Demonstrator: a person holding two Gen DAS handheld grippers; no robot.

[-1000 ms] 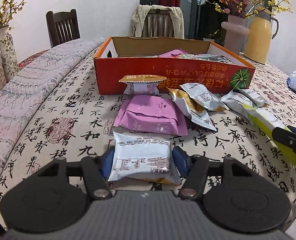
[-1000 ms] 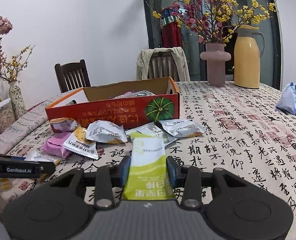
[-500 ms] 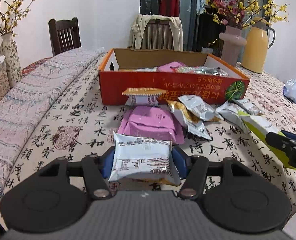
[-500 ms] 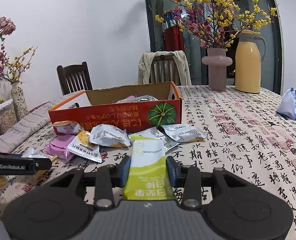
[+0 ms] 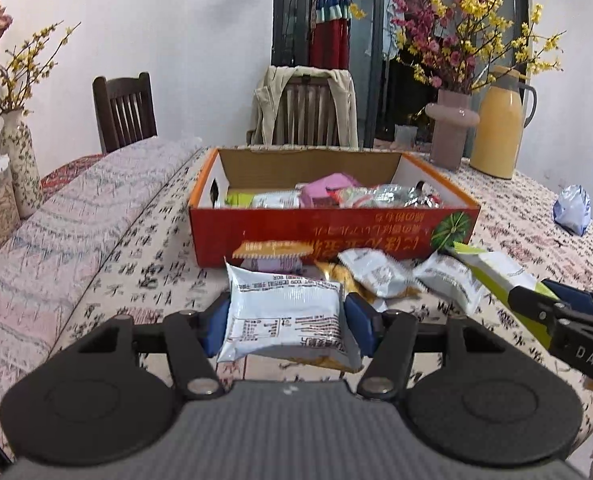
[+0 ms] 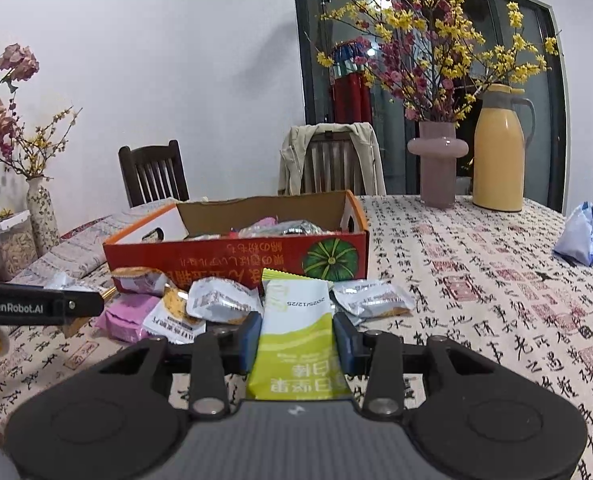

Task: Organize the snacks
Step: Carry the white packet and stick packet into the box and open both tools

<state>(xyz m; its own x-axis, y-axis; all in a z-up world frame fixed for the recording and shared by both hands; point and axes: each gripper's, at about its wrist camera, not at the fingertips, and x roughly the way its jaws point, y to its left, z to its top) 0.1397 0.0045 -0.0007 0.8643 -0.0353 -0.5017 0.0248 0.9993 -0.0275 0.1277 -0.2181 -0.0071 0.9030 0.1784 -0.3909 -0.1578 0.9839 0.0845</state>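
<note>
My left gripper (image 5: 284,326) is shut on a white snack packet (image 5: 282,316), held above the table in front of the orange cardboard box (image 5: 328,236). The box holds several packets, pink, silver and green. My right gripper (image 6: 296,340) is shut on a long green-and-white snack bar (image 6: 296,340); in the left wrist view the bar (image 5: 492,276) and that gripper come in from the right. Loose packets lie before the box: a pink one (image 6: 130,316), a silver one (image 6: 220,302), another silver one (image 6: 370,300) and a small orange-topped one (image 5: 274,254).
The table (image 6: 476,280) wears a calligraphy-print cloth. A pink vase (image 6: 436,164) with flowering branches and a yellow jug (image 6: 498,152) stand at the back right. A blue-white bag (image 6: 582,234) lies far right. Two chairs (image 6: 154,174) stand behind; a patterned vase (image 5: 18,166) stands left.
My left gripper has risen with the white packet, so the box's inside now shows and the pink packet is hidden behind the held one. The right gripper has barely moved.
</note>
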